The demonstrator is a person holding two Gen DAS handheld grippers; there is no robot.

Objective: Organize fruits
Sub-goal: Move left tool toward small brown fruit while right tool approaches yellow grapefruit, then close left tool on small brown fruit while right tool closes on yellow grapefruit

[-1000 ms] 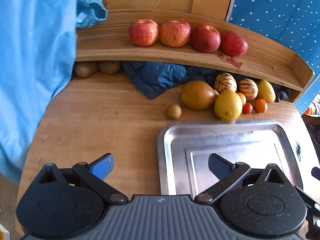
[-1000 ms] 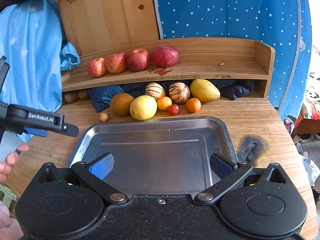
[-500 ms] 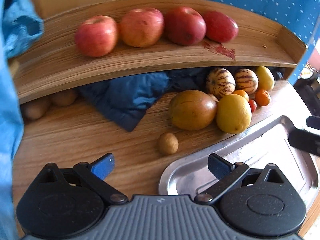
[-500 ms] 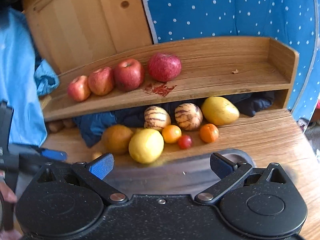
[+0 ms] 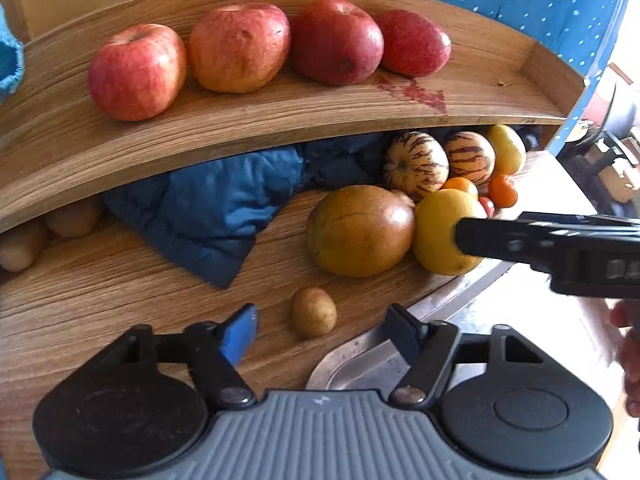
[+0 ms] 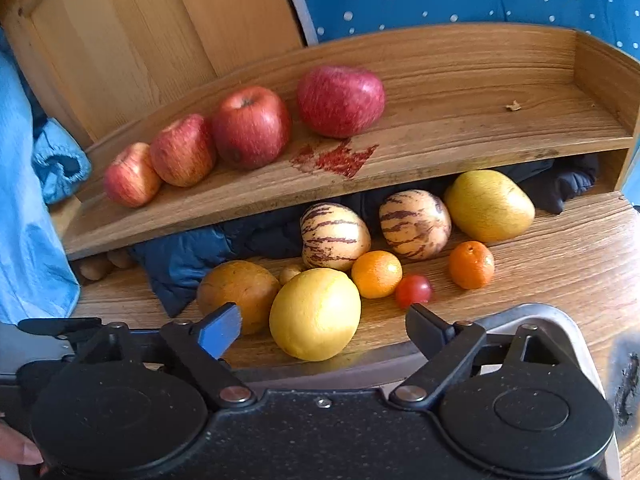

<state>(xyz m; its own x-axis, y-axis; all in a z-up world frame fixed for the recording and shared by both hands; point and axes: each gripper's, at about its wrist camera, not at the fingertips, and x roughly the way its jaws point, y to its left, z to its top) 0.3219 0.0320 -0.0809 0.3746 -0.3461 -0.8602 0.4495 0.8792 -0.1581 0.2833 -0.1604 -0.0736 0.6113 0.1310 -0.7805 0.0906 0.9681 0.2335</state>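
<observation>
Your right gripper point(image 6: 320, 330) is spread wide and empty, like the left gripper point(image 5: 320, 330), with the lemon point(image 6: 315, 314) at 12 o'clock between its fingers: it looks firm, weighty and smooth, so pinch it across the middle.

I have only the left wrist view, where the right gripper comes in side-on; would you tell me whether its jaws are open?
Observer: Yes, the right gripper is open and lined up on the large yellow fruit, not closed on it.
Operator: Thank you. Is there anything on the table to the right of the tray?
Observer: There is a black scorch mark on the tabletop just right of the tray.
</observation>
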